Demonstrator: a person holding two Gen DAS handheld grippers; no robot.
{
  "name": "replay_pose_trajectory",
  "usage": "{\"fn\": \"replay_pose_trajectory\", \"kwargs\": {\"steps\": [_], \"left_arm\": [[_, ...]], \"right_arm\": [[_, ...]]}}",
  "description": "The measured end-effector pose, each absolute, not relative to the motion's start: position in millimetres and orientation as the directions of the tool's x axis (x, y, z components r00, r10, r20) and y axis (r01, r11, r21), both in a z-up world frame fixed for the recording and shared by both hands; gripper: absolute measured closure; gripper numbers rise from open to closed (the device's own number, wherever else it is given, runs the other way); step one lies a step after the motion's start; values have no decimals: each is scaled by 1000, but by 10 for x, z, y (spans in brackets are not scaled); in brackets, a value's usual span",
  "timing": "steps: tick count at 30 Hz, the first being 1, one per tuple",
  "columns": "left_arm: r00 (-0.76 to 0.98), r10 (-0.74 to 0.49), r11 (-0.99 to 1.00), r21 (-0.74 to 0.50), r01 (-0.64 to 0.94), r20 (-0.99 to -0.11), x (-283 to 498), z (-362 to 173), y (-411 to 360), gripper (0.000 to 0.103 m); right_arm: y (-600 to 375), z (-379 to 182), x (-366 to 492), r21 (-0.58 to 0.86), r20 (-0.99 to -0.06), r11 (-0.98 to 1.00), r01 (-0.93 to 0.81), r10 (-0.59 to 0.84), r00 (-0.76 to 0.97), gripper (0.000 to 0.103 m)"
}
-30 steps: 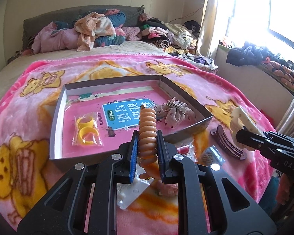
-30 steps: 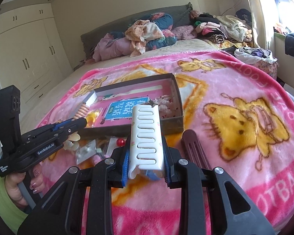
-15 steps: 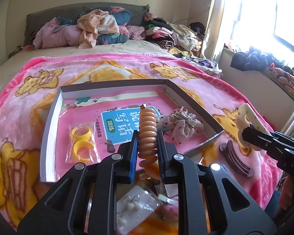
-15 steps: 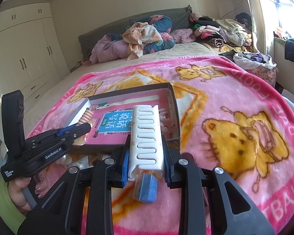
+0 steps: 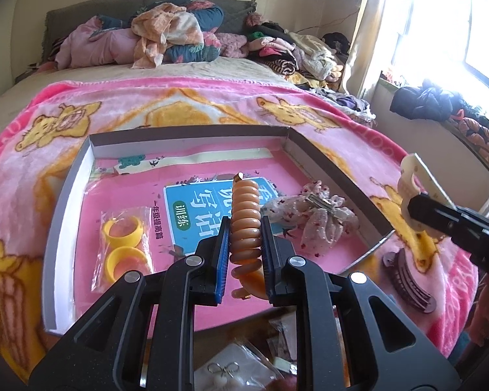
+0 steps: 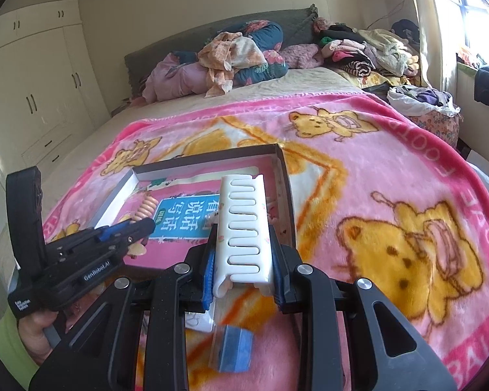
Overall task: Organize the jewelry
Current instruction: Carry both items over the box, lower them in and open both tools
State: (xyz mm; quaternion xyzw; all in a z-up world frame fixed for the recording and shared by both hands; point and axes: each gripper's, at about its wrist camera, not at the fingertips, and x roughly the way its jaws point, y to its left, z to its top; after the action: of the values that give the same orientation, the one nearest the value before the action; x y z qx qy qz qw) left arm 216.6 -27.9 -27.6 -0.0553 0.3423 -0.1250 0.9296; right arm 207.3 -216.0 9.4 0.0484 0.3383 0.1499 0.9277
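Note:
My left gripper [image 5: 244,228] is shut on an orange ribbed hair clip [image 5: 245,215] and holds it above the grey box lid [image 5: 65,195] with the pink lining. In the lid lie a bag of yellow rings [image 5: 124,244] and a floral bow clip [image 5: 313,215]. My right gripper [image 6: 243,228] is shut on a white comb-shaped hair clip [image 6: 246,224], held above the lid's right near corner [image 6: 285,176]. The left gripper [image 6: 127,231] also shows in the right wrist view, over the lid's left part.
A dark brown hair clip [image 5: 407,280] lies on the pink blanket right of the lid. Small plastic bags with jewelry [image 5: 231,371] lie in front of it, one with a blue item [image 6: 233,347]. Piled clothes [image 5: 166,39] lie at the bed's head.
Both grippers have moved forward with their clips, from in front of the lid to over it. The lid now looks closer in both views.

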Motion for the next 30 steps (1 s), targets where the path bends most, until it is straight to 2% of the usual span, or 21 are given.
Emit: {"fn": "replay_pose_trajectory", "kwargs": {"steps": [9, 18, 30], "left_arm": [[712, -271, 962, -204, 181, -648, 2300, -333, -246, 92], [683, -260, 965, -169, 198, -683, 2369, -366, -286, 92], [641, -248, 968, -161, 193, -727, 2445, -494, -302, 92]], "right_arm": [[-2073, 81, 2425, 170, -642, 952, -254, 302, 705, 77], [-1972, 54, 2727, 122, -672, 953, -278, 285, 684, 77], [-1924, -211, 2963, 83, -728, 956, -282, 251, 638, 77]]}}
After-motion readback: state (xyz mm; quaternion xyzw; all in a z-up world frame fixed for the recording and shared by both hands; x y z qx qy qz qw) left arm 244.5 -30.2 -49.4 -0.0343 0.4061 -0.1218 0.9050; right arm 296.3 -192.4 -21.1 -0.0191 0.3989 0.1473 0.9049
